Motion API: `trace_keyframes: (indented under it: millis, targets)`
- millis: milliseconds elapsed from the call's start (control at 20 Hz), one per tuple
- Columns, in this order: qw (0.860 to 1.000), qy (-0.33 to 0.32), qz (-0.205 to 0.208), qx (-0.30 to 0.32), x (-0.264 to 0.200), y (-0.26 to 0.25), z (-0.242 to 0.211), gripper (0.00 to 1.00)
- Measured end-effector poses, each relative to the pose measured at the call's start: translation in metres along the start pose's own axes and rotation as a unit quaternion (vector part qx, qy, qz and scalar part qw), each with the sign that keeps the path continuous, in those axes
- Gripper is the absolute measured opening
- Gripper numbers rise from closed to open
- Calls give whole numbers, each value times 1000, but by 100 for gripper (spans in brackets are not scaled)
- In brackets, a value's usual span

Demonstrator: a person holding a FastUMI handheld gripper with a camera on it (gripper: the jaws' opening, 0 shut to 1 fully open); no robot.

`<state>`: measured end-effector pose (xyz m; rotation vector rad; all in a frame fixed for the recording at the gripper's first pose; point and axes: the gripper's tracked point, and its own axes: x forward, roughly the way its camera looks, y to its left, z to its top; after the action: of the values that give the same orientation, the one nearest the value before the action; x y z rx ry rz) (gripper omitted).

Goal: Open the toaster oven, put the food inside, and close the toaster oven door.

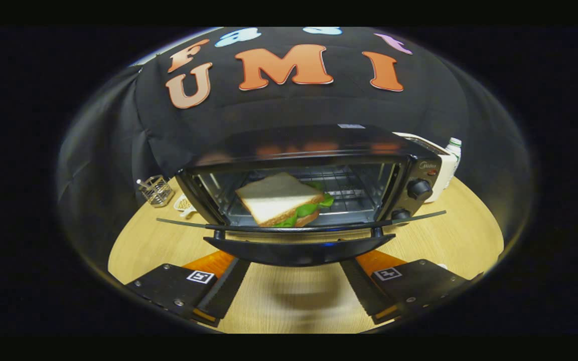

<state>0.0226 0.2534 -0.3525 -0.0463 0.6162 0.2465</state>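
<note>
The sandwich [281, 199] lies on the rack inside the toaster oven [314, 175] at frame centre. Its door [299, 249] hangs open; closing remains. My gripper [294, 288] is spread, empty, below the door handle.

The round wooden table [449, 240] is light brown. A black toaster oven [309, 175] sits on it, and everything else is placed around that oven. A small wire basket [157, 190] stands to its left, with a little white thing [184, 204] just beside the oven. A white box [442, 168] and a bottle [453, 150] stand behind its right side.
</note>
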Motion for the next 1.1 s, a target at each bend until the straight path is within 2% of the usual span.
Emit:
trace_keyframes:
  millis: [450, 700, 900, 1100]
  targets:
    - [1000, -20, 1, 15, 10, -4, 25, 99]
    - [999, -32, 12, 27, -15, -8, 43, 99]
    - [995, -57, 38, 77, -42, -14, 69, 98]
    - [994, -70, 18, 77, -59, -44, 74, 98]
